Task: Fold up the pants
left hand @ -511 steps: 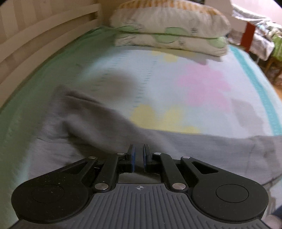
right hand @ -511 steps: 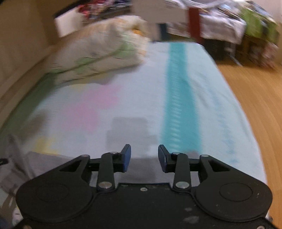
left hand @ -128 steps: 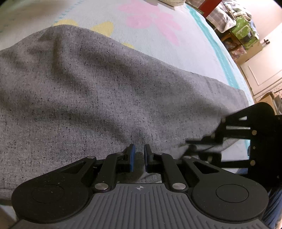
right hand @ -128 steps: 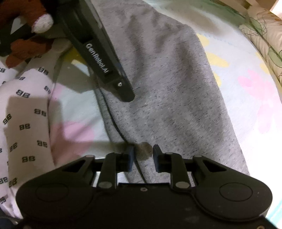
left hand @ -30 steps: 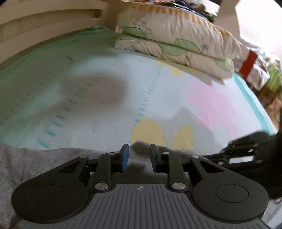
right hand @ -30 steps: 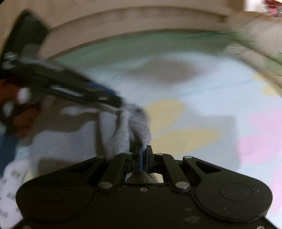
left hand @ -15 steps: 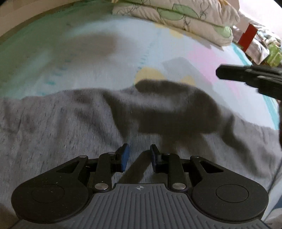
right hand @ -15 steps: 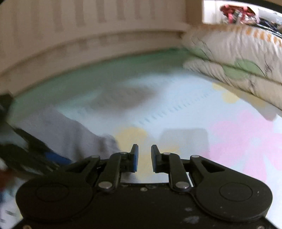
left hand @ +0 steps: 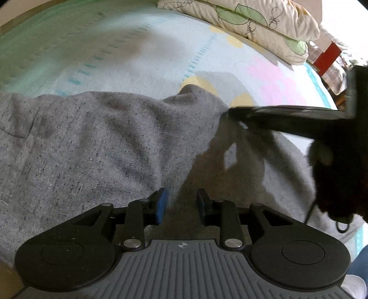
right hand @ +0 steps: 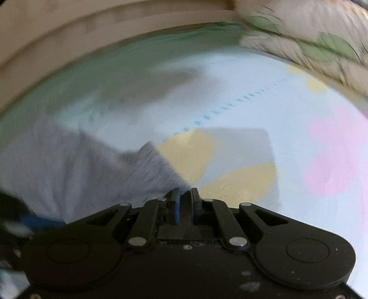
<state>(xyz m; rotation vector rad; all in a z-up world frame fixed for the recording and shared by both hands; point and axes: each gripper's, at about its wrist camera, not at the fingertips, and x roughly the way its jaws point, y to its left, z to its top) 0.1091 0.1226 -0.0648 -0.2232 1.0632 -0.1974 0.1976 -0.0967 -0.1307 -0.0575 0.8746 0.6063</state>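
The grey pants (left hand: 96, 147) lie folded across the flowered sheet, their far edge rumpled into a hump. My left gripper (left hand: 181, 202) hovers low over the near part, open, with cloth beneath the gap but not pinched. My right gripper (left hand: 232, 113) reaches in from the right, its blurred tip at the pants' far edge. In the right wrist view my right gripper (right hand: 184, 197) has its jaws closing to a narrow gap. A corner of the pants (right hand: 156, 170) ends right at its tips, and no cloth shows between the pads.
Two stacked pillows (left hand: 253, 20) lie at the head of the bed, also in the right wrist view as pillows (right hand: 310, 39). A wooden bed rail (right hand: 69, 34) runs along the far side. A dark fuzzy sleeve (left hand: 333, 179) fills the right of the left wrist view.
A second ago my right gripper was shut on a bunch of pants cloth; it let go, swung away, then came down to the pants' far edge. My left gripper sank closer to the cloth.
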